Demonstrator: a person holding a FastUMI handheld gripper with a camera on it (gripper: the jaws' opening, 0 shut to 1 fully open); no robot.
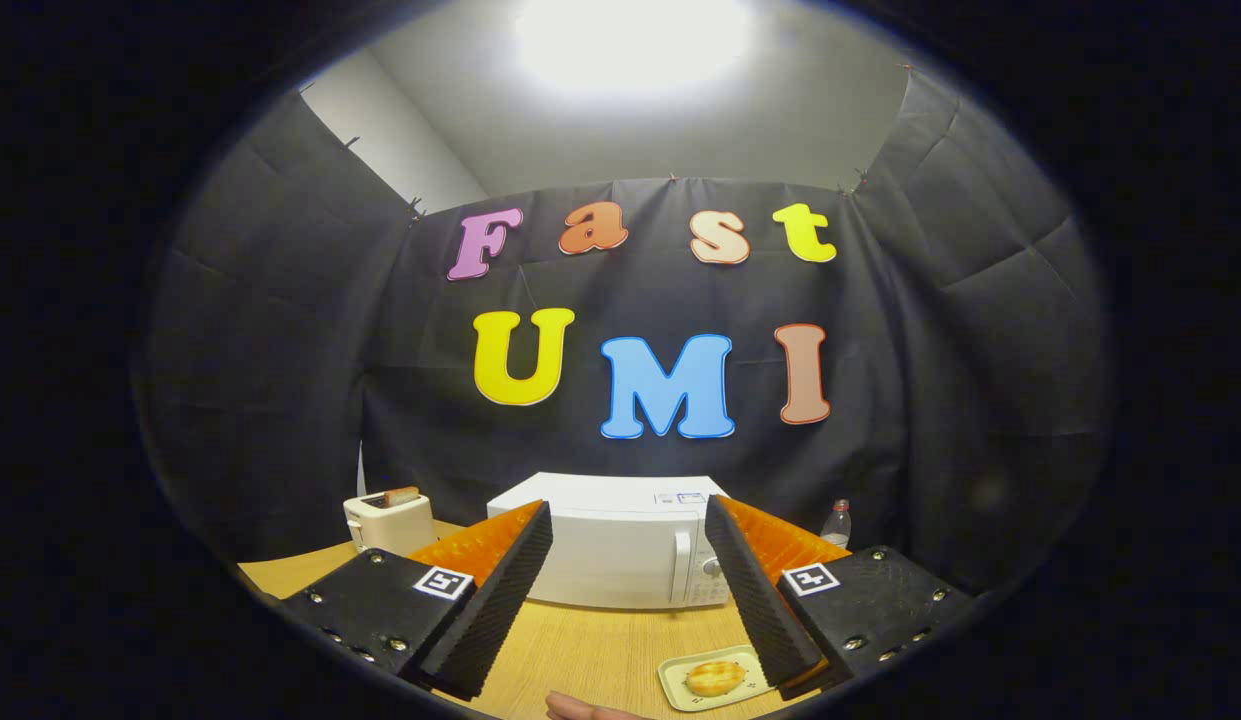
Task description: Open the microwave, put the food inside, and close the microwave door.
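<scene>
Gripper [628, 590] fingers spread wide with nothing between them, held above the wooden surface [590, 650]. Beyond them sits the white microwave [610, 545], door closed. Food [715, 677] lies on a small tray [680, 690] just beside the right finger. Toaster [388, 520] stands left of the microwave, a bottle [837, 522] to its right.

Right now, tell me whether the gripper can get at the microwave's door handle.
Probably yes. The gripper is open, its fingers spread with nothing between them, and only bare table lies before the shut microwave. Its handle faces them unblocked; the plate sits off to the side.
</scene>
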